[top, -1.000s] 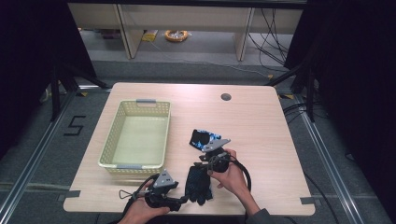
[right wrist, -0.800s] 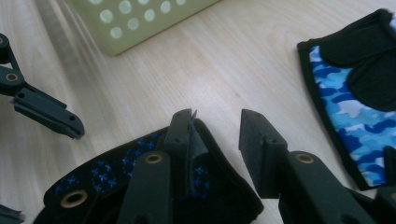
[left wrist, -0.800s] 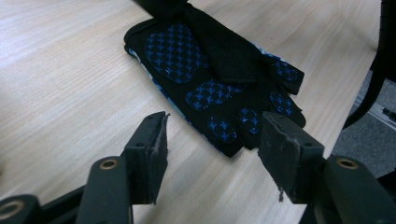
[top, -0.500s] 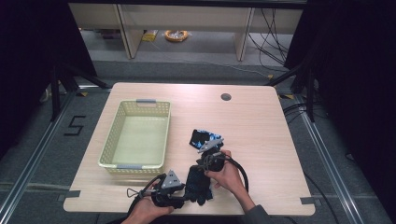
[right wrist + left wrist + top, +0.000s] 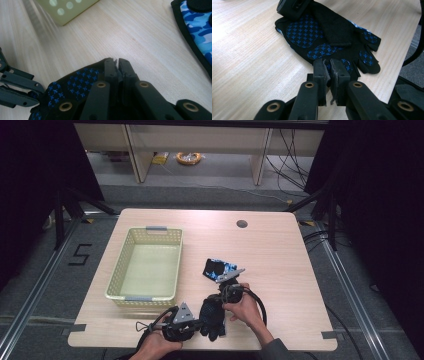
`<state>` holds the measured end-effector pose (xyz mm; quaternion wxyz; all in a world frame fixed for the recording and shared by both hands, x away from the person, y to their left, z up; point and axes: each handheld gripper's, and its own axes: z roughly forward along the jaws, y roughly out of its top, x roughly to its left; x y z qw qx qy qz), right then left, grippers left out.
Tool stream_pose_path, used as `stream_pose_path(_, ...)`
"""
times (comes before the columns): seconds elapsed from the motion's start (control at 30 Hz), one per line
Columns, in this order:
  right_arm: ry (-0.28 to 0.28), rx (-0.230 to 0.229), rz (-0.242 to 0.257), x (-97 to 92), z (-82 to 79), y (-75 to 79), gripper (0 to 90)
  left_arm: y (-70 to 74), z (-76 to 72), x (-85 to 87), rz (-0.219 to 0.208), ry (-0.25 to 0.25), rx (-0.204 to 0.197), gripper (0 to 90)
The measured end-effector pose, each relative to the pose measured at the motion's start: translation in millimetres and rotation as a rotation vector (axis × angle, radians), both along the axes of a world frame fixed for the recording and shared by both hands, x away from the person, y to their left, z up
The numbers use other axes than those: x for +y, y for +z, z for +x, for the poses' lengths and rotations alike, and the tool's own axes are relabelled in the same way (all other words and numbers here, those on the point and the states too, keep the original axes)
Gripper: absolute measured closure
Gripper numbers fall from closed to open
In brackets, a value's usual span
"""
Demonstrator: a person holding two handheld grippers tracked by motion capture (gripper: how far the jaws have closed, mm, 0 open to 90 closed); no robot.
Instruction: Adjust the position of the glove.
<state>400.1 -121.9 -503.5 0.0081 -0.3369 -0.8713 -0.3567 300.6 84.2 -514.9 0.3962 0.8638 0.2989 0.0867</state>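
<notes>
Both claws, left and right, clamped on limp glove right of basket; best gripped at edges.

Light wooden table with rounded corners and a dark round port near its far edge. Grey floor around it, bearing a marked "5". Black curtains on both sides. Beyond, pale low shelving; cables and what appears to be a yellow coil lie beneath.
</notes>
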Motion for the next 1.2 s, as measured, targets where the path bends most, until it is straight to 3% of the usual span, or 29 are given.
stream_pose_path(0.13,0.001,-0.003,0.018,-2.5,-1.6,3.2,87.3,2.4,1.4,2.6,-0.003,-0.004,-0.001,84.1)
stream_pose_path(0.3,-0.072,-0.012,0.097,-15.3,-11.2,15.1,88.2,12.4,7.6,9.6,0.002,0.008,-0.038,85.0)
stream_pose_path(0.33,-0.099,-0.014,0.110,-17.8,-14.5,17.8,88.3,17.1,9.8,10.4,-0.022,0.023,-0.051,85.1)
stream_pose_path(0.37,-0.116,-0.016,0.124,-20.0,-17.9,20.6,88.3,20.2,12.4,11.7,-0.010,0.009,-0.063,85.2)
stream_pose_path(0.43,-0.120,-0.032,0.135,-22.4,-20.0,22.6,88.3,22.6,12.7,10.9,-0.018,0.021,-0.049,85.2)
stream_pose_path(0.5,-0.155,-0.063,0.149,-28.2,-25.6,26.0,88.4,26.5,19.5,7.9,-0.003,0.001,-0.070,85.2)
stream_pose_path(0.53,-0.187,-0.040,0.164,-28.7,-29.3,27.2,88.5,25.8,20.5,5.5,-0.011,0.012,-0.057,85.2)
stream_pose_path(0.57,-0.188,-0.065,0.158,-32.4,-28.8,27.4,88.4,25.5,22.4,4.2,-0.004,0.009,-0.062,85.1)
stream_pose_path(0.67,-0.211,-0.043,0.174,-38.4,-32.5,26.4,88.5,24.5,28.8,0.1,0.015,-0.013,-0.064,85.0)
stream_pose_path(0.7,-0.211,-0.057,0.173,-41.6,-32.3,24.6,88.5,24.0,31.3,-1.2,0.026,-0.023,-0.066,85.0)
stream_pose_path(0.73,-0.239,-0.019,0.187,-41.8,-35.5,24.1,88.5,23.0,31.6,-3.5,0.019,-0.005,-0.057,85.0)
stream_pose_path(0.77,-0.223,-0.044,0.182,-45.8,-33.7,21.8,88.5,22.9,32.3,-5.3,0.027,-0.010,-0.059,85.0)
stream_pose_path(0.8,-0.247,-0.027,0.194,-46.8,-36.3,21.8,88.5,23.2,33.9,-6.1,0.049,-0.021,-0.075,85.0)
stream_pose_path(0.83,-0.237,-0.050,0.187,-50.1,-35.5,20.7,88.5,22.8,33.4,-8.8,0.037,-0.021,-0.063,85.0)
stream_pose_path(0.9,-0.248,-0.043,0.192,-52.7,-37.4,19.5,88.5,22.3,35.1,-11.8,0.049,-0.027,-0.058,84.9)
stream_pose_path(0.93,-0.248,-0.048,0.183,-54.3,-38.3,18.9,88.5,21.4,37.2,-12.8,0.060,-0.042,-0.070,84.9)
stream_pose_path(1.03,-0.256,-0.039,0.173,-57.2,-40.7,14.1,88.5,15.4,40.4,-15.8,0.057,-0.032,-0.042,84.8)
stream_pose_path(1.1,-0.260,-0.033,0.167,-57.7,-41.4,9.9,88.5,12.2,42.6,-17.1,0.079,-0.032,-0.048,84.6)
stream_pose_path(1.13,-0.260,-0.026,0.161,-57.9,-41.6,8.3,88.5,11.9,43.0,-17.6,0.093,-0.055,-0.050,84.5)
stream_pose_path(1.17,-0.261,-0.023,0.159,-58.0,-41.4,6.9,88.5,9.9,42.0,-19.4,0.079,-0.042,-0.039,84.3)
stream_pose_path(1.2,-0.264,-0.024,0.144,-58.2,-41.4,6.2,88.5,10.1,42.7,-19.4,0.094,-0.059,-0.053,84.2)
